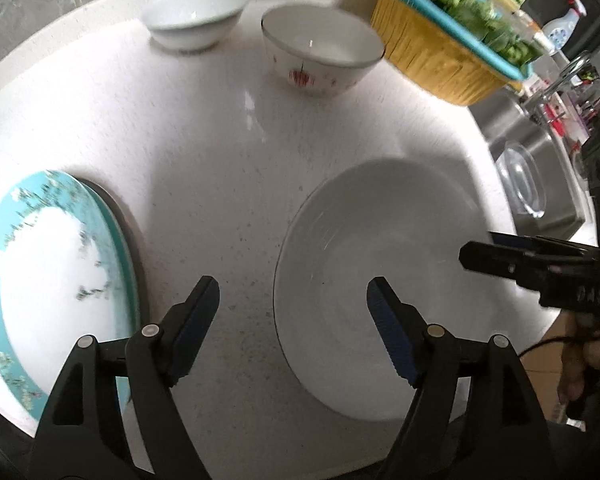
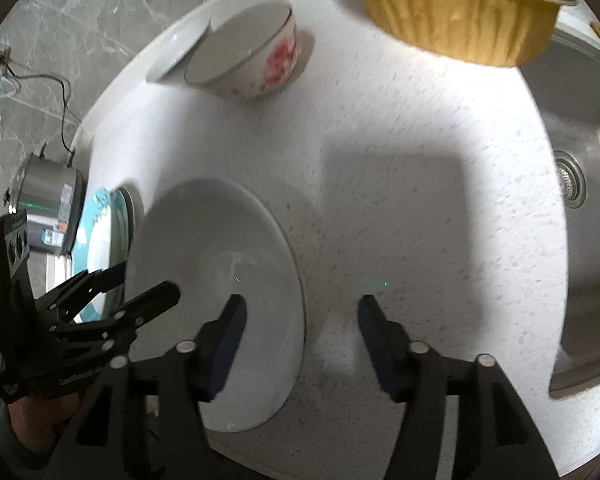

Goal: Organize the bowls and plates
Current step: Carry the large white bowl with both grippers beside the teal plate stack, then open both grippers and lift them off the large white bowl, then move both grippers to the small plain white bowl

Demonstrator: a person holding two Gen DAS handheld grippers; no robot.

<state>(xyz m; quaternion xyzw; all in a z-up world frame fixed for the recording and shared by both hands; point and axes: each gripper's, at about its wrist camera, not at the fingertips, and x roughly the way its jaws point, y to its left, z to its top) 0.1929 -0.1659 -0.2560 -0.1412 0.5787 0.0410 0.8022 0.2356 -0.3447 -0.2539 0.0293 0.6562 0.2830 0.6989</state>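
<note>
On the speckled white countertop (image 1: 228, 168) sits a plain white plate (image 1: 380, 280), round, glossy and shallow, with nothing on it. Both grippers hover over it, and neither has a grip! The left gripper (image 1: 293, 312) stands wide, its ribbed blue pads (image 1: 388, 336) straddling the plate's left rim, one finger over bare counter, one over the plate. The right gripper (image 2: 302, 332) is spread just as wide across the plate's right edge, nothing between its fingers.

Over to the left, a stack of teal plates (image 1: 60, 280) with a blossom pattern and white centres lies flat, apart from the white plate. Further back stand two bowls: a pale, smooth one (image 1: 192, 16) near the counter's far edge, and a white bowl (image 1: 320, 52) with a dark rim line and red markings on its side, just beside it.

Behind that, a ribbed yellow basin (image 1: 432, 56) carries a teal basket (image 1: 460, 32) of green vegetables. A stainless steel sink (image 2: 580, 160) opens on the right, a clear container (image 1: 522, 184) lying inside. At the far left stands a shiny metal pot (image 2: 52, 200), a cable trailing behind it along the grey marbled wall (image 2: 80, 20).
</note>
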